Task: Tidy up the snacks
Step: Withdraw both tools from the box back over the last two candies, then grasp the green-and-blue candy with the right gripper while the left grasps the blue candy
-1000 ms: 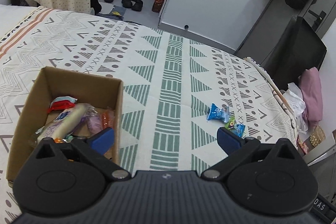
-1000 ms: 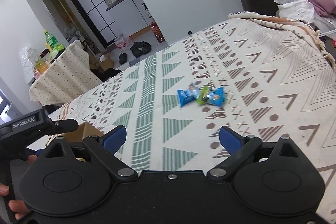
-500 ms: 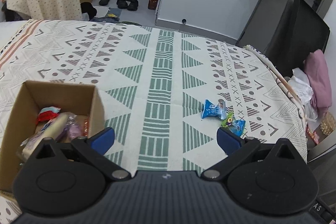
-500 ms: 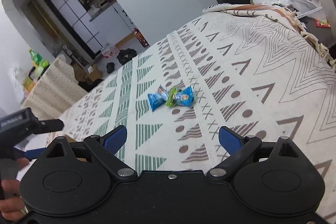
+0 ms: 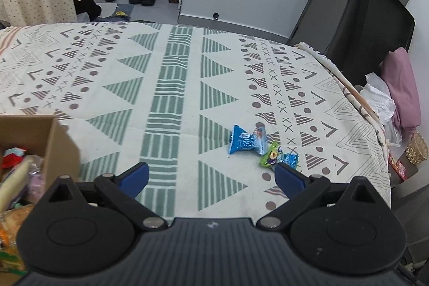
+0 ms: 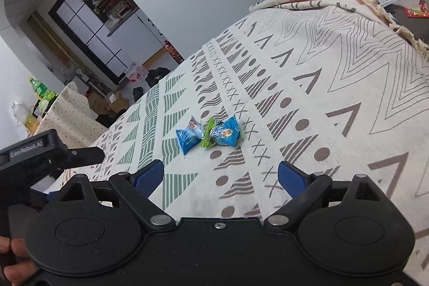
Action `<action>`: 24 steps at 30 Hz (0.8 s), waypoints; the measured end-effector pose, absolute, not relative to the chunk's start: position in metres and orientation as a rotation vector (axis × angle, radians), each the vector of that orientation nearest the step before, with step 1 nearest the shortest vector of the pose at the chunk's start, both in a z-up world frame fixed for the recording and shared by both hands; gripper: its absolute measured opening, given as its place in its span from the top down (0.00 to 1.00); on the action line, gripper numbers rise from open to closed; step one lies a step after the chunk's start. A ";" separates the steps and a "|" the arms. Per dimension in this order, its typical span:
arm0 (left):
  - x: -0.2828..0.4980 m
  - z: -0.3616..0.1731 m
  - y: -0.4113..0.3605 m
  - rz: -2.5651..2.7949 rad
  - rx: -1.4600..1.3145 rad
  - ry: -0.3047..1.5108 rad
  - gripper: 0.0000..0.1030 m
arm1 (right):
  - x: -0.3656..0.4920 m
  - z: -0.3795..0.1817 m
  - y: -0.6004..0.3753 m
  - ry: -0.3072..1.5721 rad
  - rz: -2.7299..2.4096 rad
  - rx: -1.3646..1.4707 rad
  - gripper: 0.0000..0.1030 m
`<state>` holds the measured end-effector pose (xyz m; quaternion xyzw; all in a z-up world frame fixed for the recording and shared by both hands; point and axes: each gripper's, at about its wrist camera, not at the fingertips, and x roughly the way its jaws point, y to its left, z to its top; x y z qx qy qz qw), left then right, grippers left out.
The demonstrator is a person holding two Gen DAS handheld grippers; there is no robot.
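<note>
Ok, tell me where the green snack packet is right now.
The green snack packet lies on the patterned cloth, wedged between two blue packets; in the left wrist view it sits just beyond the right fingertip.

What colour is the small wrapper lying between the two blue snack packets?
Bright green small wrapper, clearest in the right wrist view.

Two blue packets (image 6: 187, 137), one green packet (image 6: 207, 134), one box (image 5: 40, 136).

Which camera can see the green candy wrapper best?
The right wrist view: the green wrapper lies in the open there, between two blue packets. In the left wrist view it sits partly tucked behind the gripper's blue fingertip.
</note>
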<state>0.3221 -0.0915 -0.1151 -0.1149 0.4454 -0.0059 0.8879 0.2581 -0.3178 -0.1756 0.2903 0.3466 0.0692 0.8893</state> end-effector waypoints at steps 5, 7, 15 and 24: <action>0.340 -0.126 -0.102 -0.026 -0.258 0.930 0.06 | 0.275 -0.185 -0.318 0.729 0.140 0.626 0.13; 0.348 -0.129 -0.105 -0.032 -0.266 0.933 0.07 | 0.281 -0.189 -0.318 0.734 0.141 0.635 0.13; 0.378 -0.155 -0.112 -0.044 -0.303 0.959 0.14 | 0.306 -0.207 -0.317 0.761 0.148 0.674 0.21; 0.409 -0.182 -0.124 -0.087 -0.319 0.984 0.23 | 0.334 -0.222 -0.310 0.772 0.152 0.683 0.23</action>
